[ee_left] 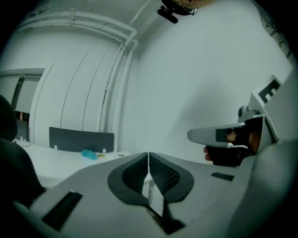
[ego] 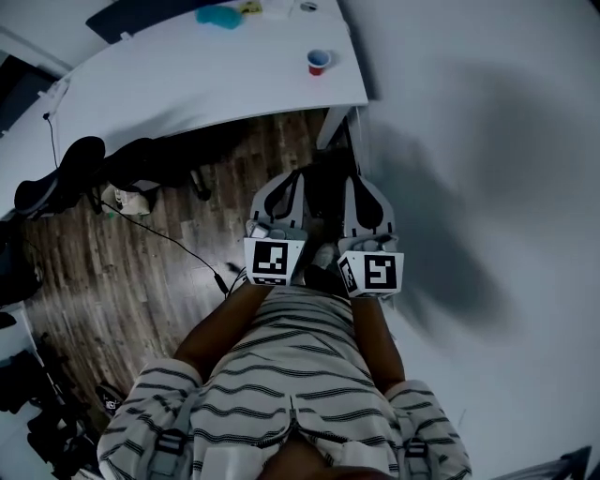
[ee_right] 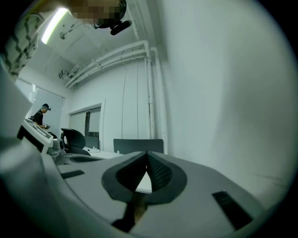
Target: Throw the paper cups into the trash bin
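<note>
A red paper cup [ego: 319, 62] stands near the right end of the white table [ego: 206, 75], far ahead of both grippers. I hold my left gripper [ego: 291, 186] and right gripper [ego: 363, 190] side by side close to my body, over the wooden floor and pointing at the table. In the left gripper view the left gripper [ee_left: 148, 154] is shut, with nothing between its tips. The right gripper [ee_right: 147, 153] also has its tips together and is empty. The cup does not show in either gripper view. No trash bin is in view.
A white wall [ego: 487, 141] runs close along the right. Black office chairs [ego: 66, 178] and a cable [ego: 169, 239] lie on the floor at left. A blue object [ego: 219, 17] and a dark partition [ee_left: 81, 139] are at the table's far side. A person [ee_right: 42, 114] stands far off.
</note>
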Demonstrator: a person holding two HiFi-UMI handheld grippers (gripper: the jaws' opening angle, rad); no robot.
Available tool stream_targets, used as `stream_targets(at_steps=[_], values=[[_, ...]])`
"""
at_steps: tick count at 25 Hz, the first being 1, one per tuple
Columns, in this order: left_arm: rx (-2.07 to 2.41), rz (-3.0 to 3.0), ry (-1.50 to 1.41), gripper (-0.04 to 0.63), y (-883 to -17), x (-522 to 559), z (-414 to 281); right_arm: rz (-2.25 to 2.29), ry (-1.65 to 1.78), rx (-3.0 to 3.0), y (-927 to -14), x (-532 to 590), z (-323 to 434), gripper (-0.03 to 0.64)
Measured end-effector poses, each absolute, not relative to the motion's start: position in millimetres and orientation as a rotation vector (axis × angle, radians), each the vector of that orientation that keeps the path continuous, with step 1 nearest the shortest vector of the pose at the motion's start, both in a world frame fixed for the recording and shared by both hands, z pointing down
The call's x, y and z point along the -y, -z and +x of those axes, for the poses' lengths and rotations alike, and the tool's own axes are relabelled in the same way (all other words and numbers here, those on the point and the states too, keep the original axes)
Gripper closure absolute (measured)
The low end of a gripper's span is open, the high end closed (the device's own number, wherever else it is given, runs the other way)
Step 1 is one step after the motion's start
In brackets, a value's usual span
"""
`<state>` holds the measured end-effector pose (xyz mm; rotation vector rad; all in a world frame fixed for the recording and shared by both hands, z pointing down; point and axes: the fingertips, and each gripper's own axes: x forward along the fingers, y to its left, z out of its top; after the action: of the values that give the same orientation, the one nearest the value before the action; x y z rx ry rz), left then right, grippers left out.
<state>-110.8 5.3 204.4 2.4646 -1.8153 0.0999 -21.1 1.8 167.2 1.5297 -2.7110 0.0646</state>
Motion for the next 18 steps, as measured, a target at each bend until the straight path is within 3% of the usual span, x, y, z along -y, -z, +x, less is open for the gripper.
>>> stream_targets(at_steps=[18], values=[[1.871, 2.311, -0.192, 0.568, -292.5, 114.1, -88.1, 1.507, -0.311, 2.606, -255.1, 47.4, 27.1, 0.598]])
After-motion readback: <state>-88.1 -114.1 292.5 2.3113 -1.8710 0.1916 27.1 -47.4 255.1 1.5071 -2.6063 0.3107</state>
